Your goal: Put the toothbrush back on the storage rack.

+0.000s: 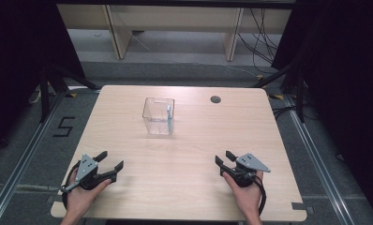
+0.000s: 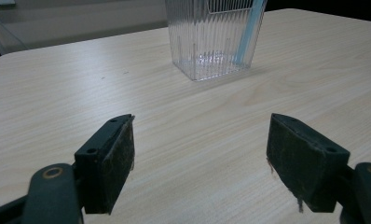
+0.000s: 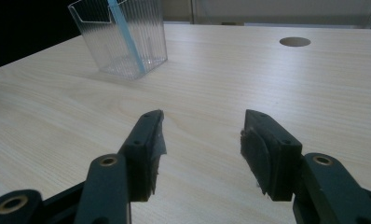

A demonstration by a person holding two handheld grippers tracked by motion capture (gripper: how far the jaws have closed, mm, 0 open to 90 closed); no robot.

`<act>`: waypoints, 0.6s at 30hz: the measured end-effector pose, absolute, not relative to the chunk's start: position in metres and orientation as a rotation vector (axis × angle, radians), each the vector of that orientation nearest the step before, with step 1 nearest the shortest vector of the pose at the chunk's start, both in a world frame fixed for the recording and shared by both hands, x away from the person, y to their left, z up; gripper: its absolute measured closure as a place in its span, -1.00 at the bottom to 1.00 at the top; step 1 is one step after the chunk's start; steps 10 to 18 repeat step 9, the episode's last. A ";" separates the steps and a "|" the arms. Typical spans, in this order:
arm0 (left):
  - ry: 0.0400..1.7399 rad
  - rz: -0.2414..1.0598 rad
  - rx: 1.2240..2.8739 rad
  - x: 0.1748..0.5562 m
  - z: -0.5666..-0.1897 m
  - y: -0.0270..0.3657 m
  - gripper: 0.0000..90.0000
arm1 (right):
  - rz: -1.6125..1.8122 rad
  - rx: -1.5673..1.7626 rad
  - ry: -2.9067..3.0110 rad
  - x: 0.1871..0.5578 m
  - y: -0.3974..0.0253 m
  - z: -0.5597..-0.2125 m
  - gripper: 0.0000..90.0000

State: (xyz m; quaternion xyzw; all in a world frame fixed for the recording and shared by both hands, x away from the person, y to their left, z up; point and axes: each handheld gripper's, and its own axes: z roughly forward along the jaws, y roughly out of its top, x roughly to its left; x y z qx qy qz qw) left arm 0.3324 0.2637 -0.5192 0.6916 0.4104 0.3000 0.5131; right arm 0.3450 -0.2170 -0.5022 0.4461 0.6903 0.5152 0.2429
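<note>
Table [image 1: 184,159]: pale wood, spanning the middle of the high view, with a round cable hole [image 1: 215,99] toward the upper right.

Clear ribbed container [image 1: 159,116]: upright on the table, above centre in the high view, well apart from both my grippers. It stands top centre in the left gripper view and upper left in the right gripper view.

My left gripper [image 1: 110,160]: lower left of the high view, resting at the near edge, jaws spread wide, pinching nothing.

My right gripper [image 1: 225,157]: lower right, jaws likewise spread and empty.

Blue stick [image 1: 169,118]: leaning inside the container against its right wall.

Risk, in my judgement: the container looks light and tall; a one-sided push could tip or slide it. The slim stick could slip between my jaws.
</note>
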 end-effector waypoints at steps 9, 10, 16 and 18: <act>0.969 0.734 1.632 0.329 -0.524 0.266 -0.49 | 1.415 1.237 1.887 0.346 -0.214 -0.504 0.08; 0.969 0.734 1.632 0.329 -0.524 0.266 -0.49 | 1.415 1.237 1.887 0.346 -0.214 -0.504 0.08; 0.969 0.734 1.632 0.329 -0.524 0.266 -0.49 | 1.415 1.237 1.887 0.346 -0.214 -0.504 0.08; 0.969 0.734 1.632 0.329 -0.524 0.266 -0.49 | 1.415 1.237 1.887 0.346 -0.214 -0.504 0.08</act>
